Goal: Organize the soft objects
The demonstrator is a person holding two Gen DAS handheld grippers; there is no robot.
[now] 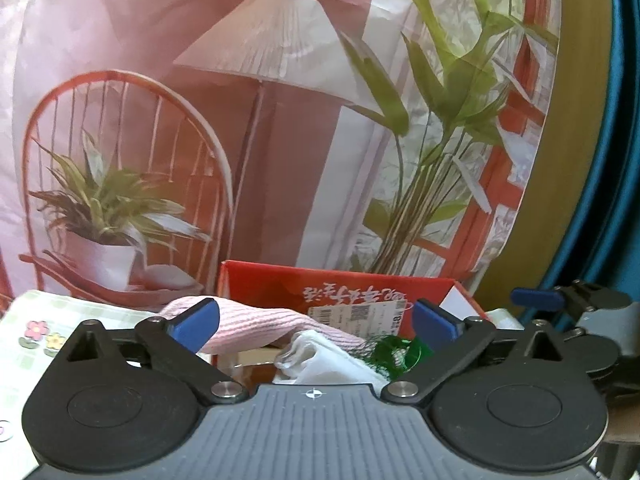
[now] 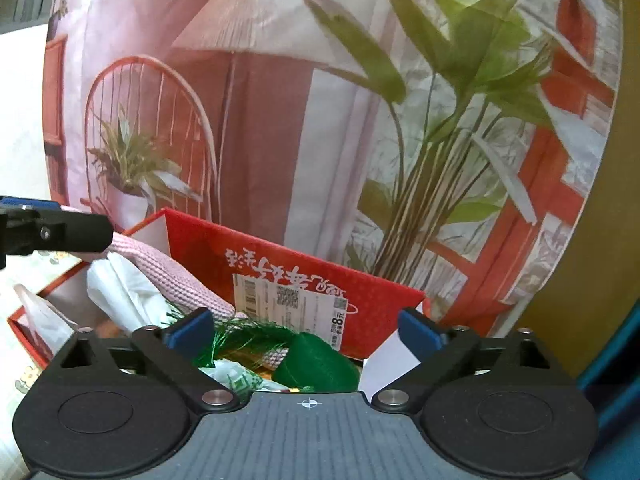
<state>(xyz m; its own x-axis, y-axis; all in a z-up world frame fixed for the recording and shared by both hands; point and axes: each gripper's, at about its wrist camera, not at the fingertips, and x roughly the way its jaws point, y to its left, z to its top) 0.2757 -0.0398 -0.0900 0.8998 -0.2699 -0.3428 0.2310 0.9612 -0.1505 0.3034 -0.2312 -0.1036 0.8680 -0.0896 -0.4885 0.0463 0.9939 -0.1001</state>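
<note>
Since the pink towel [image 1: 256, 320], white bag [image 2: 124, 292] and green cloth [image 2: 316, 364] already lie in the red box [image 2: 304, 280], left gripper [image 1: 316, 320] and right gripper [image 2: 304, 328] hang above, jaws wide, holding nothing.

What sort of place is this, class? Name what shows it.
Probably a home, at a table. A printed curtain hangs behind, a flowered tablecloth covers the surface, and a red box with a shipping label holds a pink cloth and plastic bags.
</note>
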